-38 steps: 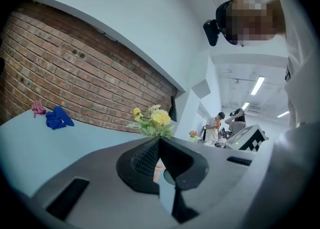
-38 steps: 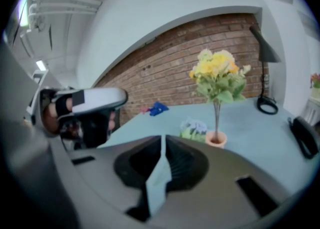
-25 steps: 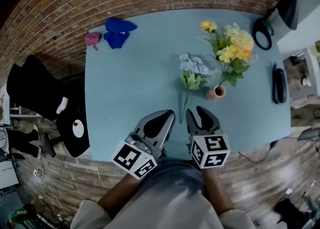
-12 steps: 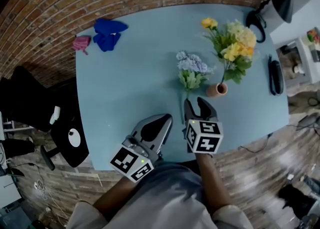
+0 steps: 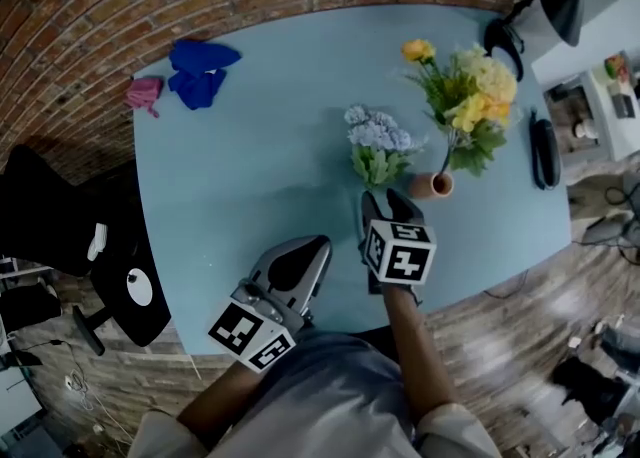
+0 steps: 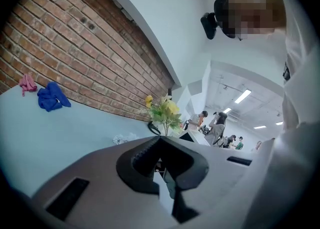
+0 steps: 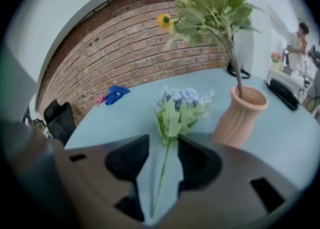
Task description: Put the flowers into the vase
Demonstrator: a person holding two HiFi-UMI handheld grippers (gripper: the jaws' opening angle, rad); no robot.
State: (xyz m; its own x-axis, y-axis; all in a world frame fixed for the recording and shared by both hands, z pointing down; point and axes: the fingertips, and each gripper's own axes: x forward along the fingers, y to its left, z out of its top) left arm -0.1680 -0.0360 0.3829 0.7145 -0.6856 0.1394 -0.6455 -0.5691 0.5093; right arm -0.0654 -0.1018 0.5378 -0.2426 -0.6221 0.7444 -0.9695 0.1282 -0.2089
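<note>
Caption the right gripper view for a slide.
Right tongs, jaws just opened, straddle the stem of a pale-blue flower sprig beside the terracotta vase.

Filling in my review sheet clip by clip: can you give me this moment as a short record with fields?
table: blue
vase: terracotta, upright, already holds yellow flowers
lavender bunch: lying flat on the table beside the vase, stem toward the person
right gripper: jaws have just been opening, astride the stem, not pressing on it
left gripper: shut, empty, over the table's near edge
other: blue cloth and pink cloth at the far corner
</note>
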